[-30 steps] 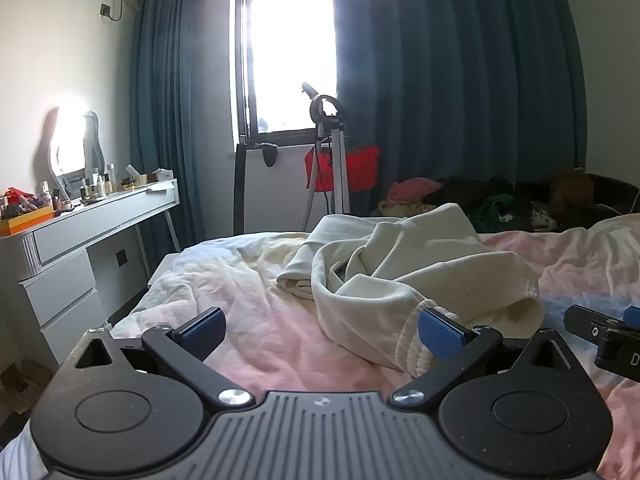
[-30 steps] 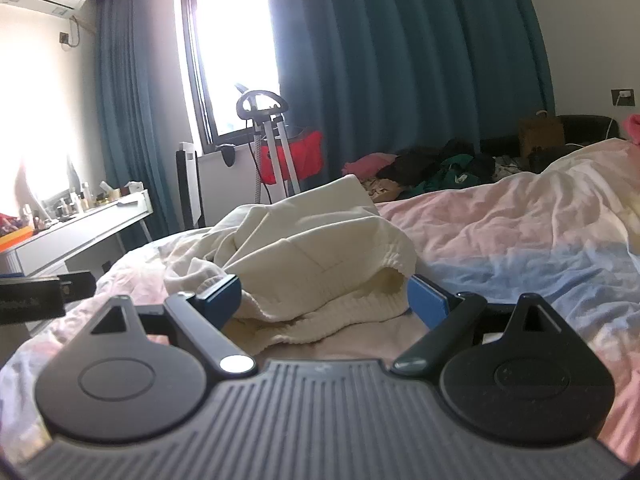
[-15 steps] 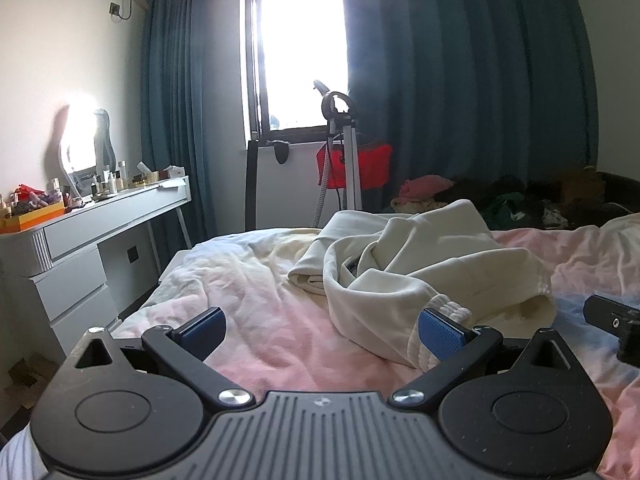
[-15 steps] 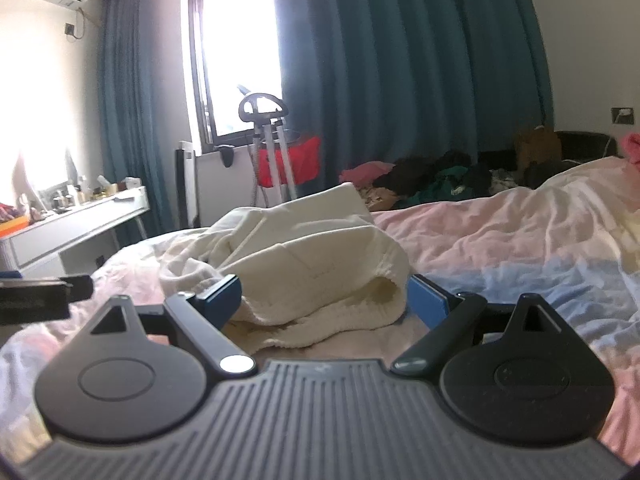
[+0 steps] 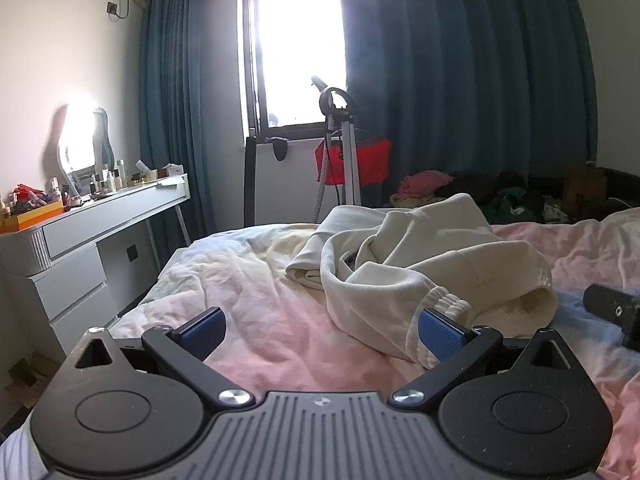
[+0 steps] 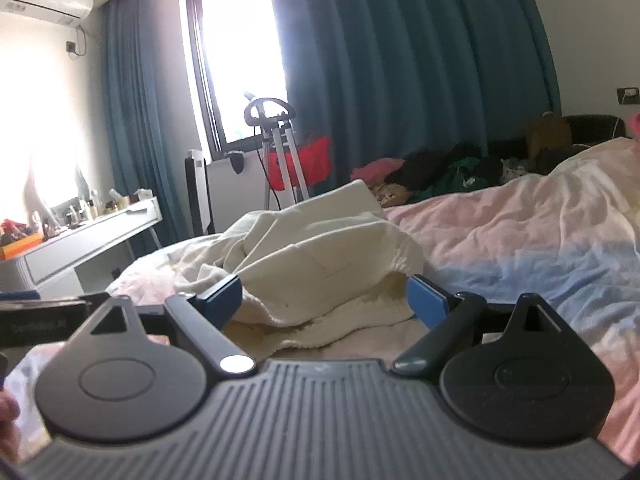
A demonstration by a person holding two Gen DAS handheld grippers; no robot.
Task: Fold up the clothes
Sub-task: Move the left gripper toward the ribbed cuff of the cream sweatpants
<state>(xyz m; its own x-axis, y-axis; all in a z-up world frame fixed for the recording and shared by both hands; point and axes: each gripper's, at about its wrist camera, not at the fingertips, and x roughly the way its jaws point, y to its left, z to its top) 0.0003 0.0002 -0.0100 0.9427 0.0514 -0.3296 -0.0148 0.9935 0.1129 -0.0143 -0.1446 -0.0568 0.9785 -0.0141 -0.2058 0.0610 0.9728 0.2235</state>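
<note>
Left wrist view: the left gripper [image 5: 320,326] has its black fingers spread wide, their blue ribbed pads [image 5: 440,334] holding nothing. A cream sweatshirt [image 5: 432,264] lies crumpled on the bed [image 5: 248,280], thick and soft, with a ribbed elastic cuff [image 5: 444,304] bunched just beside the right-hand pad; whether they touch is not clear. The bed's cover is wrinkled, washed pink, white and pale blue. At the right edge sits a black part of the right gripper [image 5: 612,310].

From the right wrist view, the right gripper [image 6: 324,298] is equally wide open and empty, with the sweatshirt [image 6: 320,260] heaped close ahead between its pads and its fleecy inner side showing at the hem. Behind stand heavy pleated teal curtains [image 6: 400,80], a bright window [image 6: 236,68], a metal stand [image 6: 280,152] with a red bag [image 6: 316,160], a white desk [image 6: 88,240] crowded with small bottles, and a dark pile of clothes [image 6: 440,172] beyond the bed.
</note>
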